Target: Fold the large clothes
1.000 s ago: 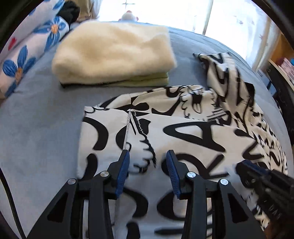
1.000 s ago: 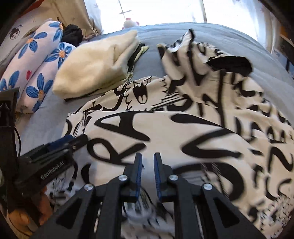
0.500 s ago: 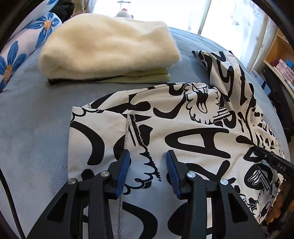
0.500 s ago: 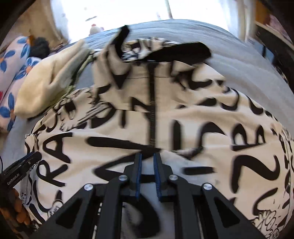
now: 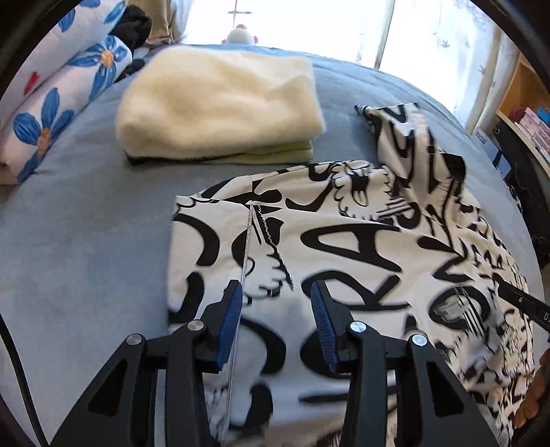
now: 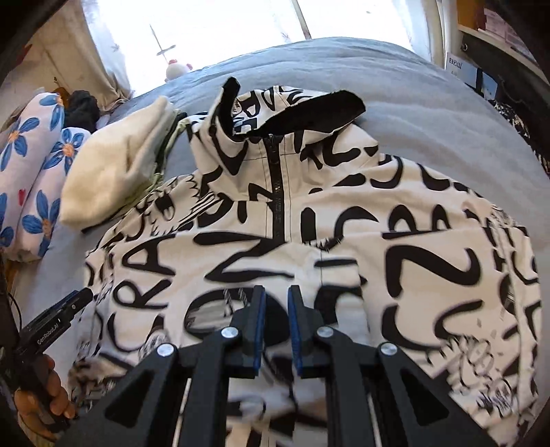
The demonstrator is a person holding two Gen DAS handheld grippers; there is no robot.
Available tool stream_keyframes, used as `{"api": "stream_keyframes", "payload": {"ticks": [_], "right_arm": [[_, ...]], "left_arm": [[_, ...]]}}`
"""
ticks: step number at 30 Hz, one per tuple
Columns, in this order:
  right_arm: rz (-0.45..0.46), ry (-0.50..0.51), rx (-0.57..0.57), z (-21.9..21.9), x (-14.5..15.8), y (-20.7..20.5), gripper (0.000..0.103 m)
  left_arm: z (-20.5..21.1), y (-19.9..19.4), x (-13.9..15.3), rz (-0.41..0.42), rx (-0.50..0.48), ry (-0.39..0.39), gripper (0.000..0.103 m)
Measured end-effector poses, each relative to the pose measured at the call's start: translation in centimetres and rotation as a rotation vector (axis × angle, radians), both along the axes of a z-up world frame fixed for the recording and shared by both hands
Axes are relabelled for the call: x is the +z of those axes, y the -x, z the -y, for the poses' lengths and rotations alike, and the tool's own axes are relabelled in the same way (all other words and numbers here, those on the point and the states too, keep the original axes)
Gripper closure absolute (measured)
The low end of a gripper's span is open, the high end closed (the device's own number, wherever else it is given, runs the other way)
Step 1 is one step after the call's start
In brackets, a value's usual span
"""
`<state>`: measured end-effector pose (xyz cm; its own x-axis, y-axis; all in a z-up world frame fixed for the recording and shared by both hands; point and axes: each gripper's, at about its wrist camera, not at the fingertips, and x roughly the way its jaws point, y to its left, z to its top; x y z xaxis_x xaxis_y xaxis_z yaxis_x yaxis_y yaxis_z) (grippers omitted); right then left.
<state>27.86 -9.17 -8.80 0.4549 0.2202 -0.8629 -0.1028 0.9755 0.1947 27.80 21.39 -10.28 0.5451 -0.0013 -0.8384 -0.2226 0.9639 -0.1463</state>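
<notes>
While jacket (image 6: 309, 223) lies flat, both grippers hover, seemingly empty.

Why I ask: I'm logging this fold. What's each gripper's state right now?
Left gripper: open, over the printed jacket, holding nothing.
Right gripper: nearly shut; a grip on the jacket cannot be told.

place: home bedroom | evidence: grey bed (image 5: 86, 247), floral pillows (image 5: 51, 113), curtained window (image 6: 206, 31)
</notes>
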Motion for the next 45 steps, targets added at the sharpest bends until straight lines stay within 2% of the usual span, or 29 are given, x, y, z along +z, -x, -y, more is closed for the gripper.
{"api": "stream_keyframes", "payload": {"ticks": [7, 10, 14, 27, 31, 34, 36, 40, 45], "right_arm": [[-0.003, -0.071, 0.015, 1.6, 3.4, 4.5, 0.088], [0.017, -0.075, 0.022, 2.4, 4.8, 6.8, 0.082], [0.048, -0.092, 0.027, 3.2, 6.4, 9.5, 0.072], [0.165, -0.134, 0.069, 5.5, 11.3, 18.1, 0.072], [0.204, -0.138, 0.069, 6.9, 12.7, 20.8, 0.071], [0.226, -0.127, 0.063, 8.0, 13.2, 22.4, 0.065], [0.239, -0.123, 0.055, 8.9, 13.2, 23.6, 0.054], [0.239, -0.098, 0.021, 11.1, 12.4, 25.6, 0.052], [0.199, -0.076, -0.044, 15.2, 10.1, 27.7, 0.052]], "left_arm": [[1.6, 5.3, 3.9, 0.027, -0.026, -0.04, 0.06], [2.0, 8.1, 5.9, 0.051, -0.031, -0.046, 0.053], [2.5, 11.3, 8.3, 0.071, -0.043, -0.055, 0.053], [3.3, 20.4, 15.1, 0.166, -0.06, -0.053, 0.048], [3.2, 23.2, 16.6, 0.197, -0.058, -0.064, 0.042], [3.4, 24.7, 16.8, 0.198, -0.073, -0.073, 0.041], [3.6, 26.0, 16.5, 0.194, -0.087, -0.075, 0.041], [4.0, 28.4, 14.9, 0.174, -0.122, -0.056, 0.039], [3.9, 30.7, 10.2, 0.085, -0.164, -0.04, 0.036]]}}
